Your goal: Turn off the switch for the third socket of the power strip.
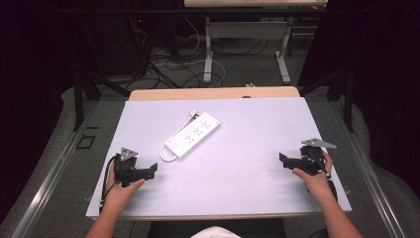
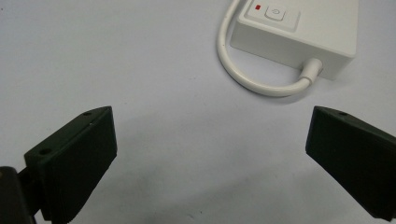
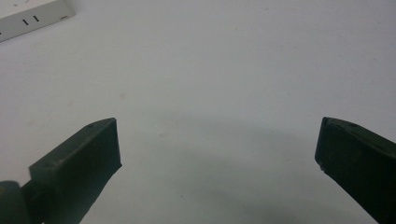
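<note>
Grippers parted, nothing held.
Left gripper [image 1: 148, 171] at 8 o'clock, right gripper [image 1: 283, 159] at 4; strip [image 1: 194, 135] untouched, so probably approach comes next.

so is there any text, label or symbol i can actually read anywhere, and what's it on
No readable words, brand or numbers anywhere.
Power symbol: on the button at the cord end of the white power strip, seen from the left tool's view; faint, a sign rather than text.
Red mark beside that button: a plain red patch, no lettering.
Marks by the sockets in the high view: too small to read.
</note>
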Tool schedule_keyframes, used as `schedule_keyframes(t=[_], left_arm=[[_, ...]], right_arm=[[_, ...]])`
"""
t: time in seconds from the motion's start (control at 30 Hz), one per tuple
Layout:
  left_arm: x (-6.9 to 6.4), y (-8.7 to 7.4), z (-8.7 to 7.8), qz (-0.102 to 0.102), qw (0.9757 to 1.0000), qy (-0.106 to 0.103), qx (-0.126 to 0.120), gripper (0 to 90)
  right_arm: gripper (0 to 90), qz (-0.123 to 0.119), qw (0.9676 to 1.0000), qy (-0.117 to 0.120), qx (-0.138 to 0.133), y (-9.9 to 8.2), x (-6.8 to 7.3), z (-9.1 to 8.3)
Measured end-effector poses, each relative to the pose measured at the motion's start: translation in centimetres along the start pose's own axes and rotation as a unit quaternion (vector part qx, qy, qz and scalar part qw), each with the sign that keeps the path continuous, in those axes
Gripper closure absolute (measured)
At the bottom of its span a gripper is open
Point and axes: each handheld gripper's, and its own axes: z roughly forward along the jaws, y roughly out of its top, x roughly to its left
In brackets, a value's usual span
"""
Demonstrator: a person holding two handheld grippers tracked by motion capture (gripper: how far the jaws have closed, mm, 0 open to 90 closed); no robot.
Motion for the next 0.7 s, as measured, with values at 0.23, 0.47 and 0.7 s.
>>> schedule_keyframes(t=[0.23,0.47,0.7], left_arm=[[0.2,0.0,-0.2,-0.007,1.0,0.001,-0.002,2.3],[0.2,0.0,-0.4,-0.014,0.9999,0.002,-0.005,2.7],[0.3,0.2,-0.6,-0.032,0.9994,-0.007,-0.014,4.6]], right_arm=[[0.0,-0.004,0.9998,0.019,0.003,-0.1,0.4,0.2],[0.0,-0.013,0.9995,0.027,-0.001,-0.2,0.8,0.3],[1.3,-0.017,0.9994,0.031,-0.002,-0.2,1.1,0.4]])
